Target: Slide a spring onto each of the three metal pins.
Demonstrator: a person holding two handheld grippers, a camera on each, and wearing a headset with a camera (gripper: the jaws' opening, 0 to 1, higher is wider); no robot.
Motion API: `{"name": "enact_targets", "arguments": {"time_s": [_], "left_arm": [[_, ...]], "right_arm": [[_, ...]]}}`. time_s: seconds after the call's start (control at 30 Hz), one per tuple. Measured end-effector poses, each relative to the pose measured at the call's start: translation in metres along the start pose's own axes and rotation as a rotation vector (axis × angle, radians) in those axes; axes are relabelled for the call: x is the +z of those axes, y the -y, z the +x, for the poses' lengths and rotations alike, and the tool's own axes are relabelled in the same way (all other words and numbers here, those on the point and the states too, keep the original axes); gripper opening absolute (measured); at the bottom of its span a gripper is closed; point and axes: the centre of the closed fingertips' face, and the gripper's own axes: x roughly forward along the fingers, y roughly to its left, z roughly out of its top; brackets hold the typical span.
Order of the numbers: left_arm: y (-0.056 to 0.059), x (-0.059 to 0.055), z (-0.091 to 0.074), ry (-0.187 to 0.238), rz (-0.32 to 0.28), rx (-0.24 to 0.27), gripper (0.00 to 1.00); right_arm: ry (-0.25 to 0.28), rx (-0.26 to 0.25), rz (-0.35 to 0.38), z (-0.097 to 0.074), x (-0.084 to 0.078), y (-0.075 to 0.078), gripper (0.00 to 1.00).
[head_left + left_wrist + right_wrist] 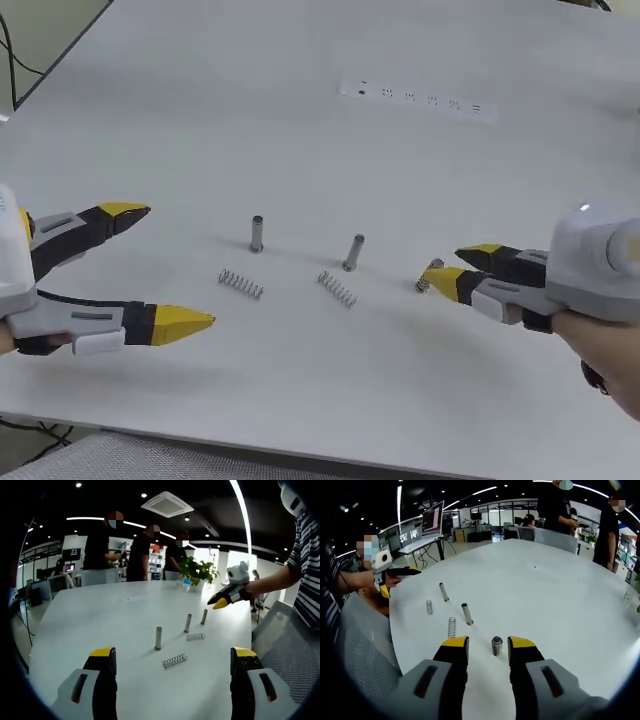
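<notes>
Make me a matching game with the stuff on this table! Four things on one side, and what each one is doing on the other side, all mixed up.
Things (sides as in the head view):
1. left gripper
2. middle pin
3. right pin
4. left spring

States:
A. lying flat on the table
B. wearing a spring
C. jaws wide apart
D. standing bare

Pairs: 1-C, 2-D, 3-B, 4-A.

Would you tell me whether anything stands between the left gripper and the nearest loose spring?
Nothing visible does; bare table lies between the open left gripper and that spring.
</notes>
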Motion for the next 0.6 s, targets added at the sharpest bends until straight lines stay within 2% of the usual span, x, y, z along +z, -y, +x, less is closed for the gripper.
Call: {"name": "enact_targets", "arguments": {"time_s": [0.33,0.6], "left_arm": [[0.001,-0.001,-0.001,-0.001,-0.003,0.001,0.94],[0.004,0.0,0.0,0.0,-0.004,-0.006,0.94]], "right_arm": [[0.013,0.008,0.04,-0.016,-0.01,-0.01,0.33],[-0.01,0.051,0.038,-0.011,-0.013,-0.027,0.31]]}}
